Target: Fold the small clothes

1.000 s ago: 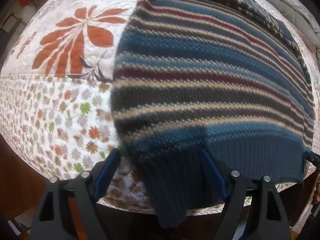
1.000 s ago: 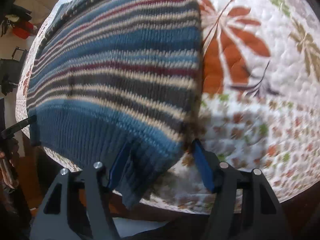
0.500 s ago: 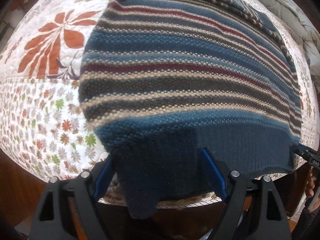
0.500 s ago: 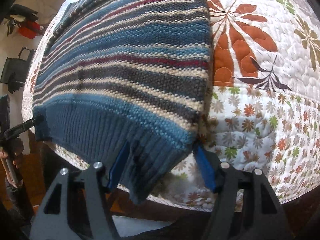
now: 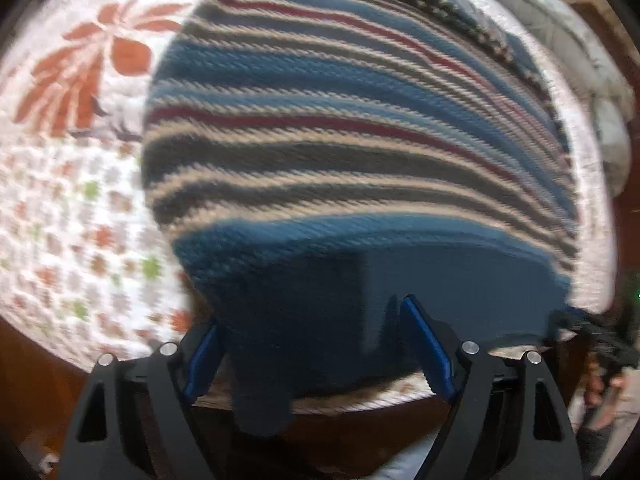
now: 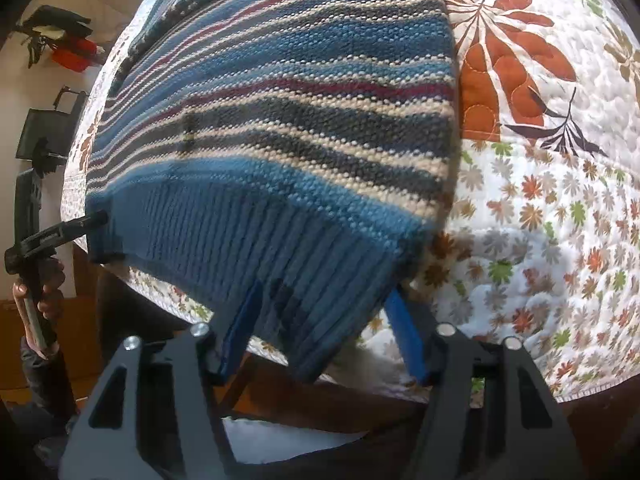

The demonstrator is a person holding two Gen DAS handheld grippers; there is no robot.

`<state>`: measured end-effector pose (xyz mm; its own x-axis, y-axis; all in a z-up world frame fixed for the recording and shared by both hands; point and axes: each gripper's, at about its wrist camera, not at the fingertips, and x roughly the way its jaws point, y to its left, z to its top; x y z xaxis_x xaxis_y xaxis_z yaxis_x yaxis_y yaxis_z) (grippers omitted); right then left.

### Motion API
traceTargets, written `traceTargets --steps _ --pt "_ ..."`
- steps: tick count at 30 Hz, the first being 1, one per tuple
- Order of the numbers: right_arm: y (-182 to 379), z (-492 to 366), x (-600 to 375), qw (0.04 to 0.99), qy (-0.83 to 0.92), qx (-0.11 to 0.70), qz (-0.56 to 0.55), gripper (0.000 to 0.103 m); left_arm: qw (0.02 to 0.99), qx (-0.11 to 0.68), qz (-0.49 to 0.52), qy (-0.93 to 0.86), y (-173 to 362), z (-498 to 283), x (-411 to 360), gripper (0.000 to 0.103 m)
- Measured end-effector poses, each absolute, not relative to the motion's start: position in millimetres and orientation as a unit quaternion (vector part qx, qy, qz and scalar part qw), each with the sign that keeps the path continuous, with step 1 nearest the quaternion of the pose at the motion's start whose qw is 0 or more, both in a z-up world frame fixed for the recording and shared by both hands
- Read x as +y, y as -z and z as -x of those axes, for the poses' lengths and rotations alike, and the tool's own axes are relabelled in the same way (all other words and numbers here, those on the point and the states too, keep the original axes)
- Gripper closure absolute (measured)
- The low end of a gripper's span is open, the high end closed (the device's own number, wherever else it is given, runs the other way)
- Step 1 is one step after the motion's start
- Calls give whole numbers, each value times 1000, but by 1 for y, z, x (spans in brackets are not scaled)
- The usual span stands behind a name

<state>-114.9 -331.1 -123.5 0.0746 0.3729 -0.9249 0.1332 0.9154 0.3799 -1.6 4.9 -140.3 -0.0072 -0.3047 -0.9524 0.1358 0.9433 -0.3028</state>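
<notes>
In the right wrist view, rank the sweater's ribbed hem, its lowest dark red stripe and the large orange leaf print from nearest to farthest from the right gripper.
1. Ribbed hem, draped between the right gripper's fingers.
2. Dark red stripe, farther up the sweater.
3. Orange leaf print, upper right on the quilt; only slightly beyond the stripe.

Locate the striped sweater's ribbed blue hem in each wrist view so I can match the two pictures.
Left wrist: the ribbed blue hem runs along the lower centre, a corner hanging between the left gripper fingers.
Right wrist: the hem crosses lower left to centre, a corner hanging between the right gripper fingers.
Shared landmark: the orange leaf print on the quilt, beside the sweater.
</notes>
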Motion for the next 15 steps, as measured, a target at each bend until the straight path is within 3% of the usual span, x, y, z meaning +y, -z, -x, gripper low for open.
traceTargets --steps 3,5,7,8,10,15 --pt "123 115 -329 709 -90 670 -201 59 702 692 66 156 142 1 7 42" --pt "124 114 -326 708 -92 670 -202 64 704 694 56 142 145 -2 8 69" --pt "129 113 -325 707 -85 675 -195 70 701 698 54 135 148 -13 12 73" --pt "130 112 -325 707 -85 675 -193 71 701 699 58 132 145 -15 13 79" --pt "128 111 -322 711 -92 671 -191 86 703 698 50 129 144 -17 20 83" --pt "124 109 -317 711 -106 667 -195 93 702 699 45 128 138 -17 24 85"
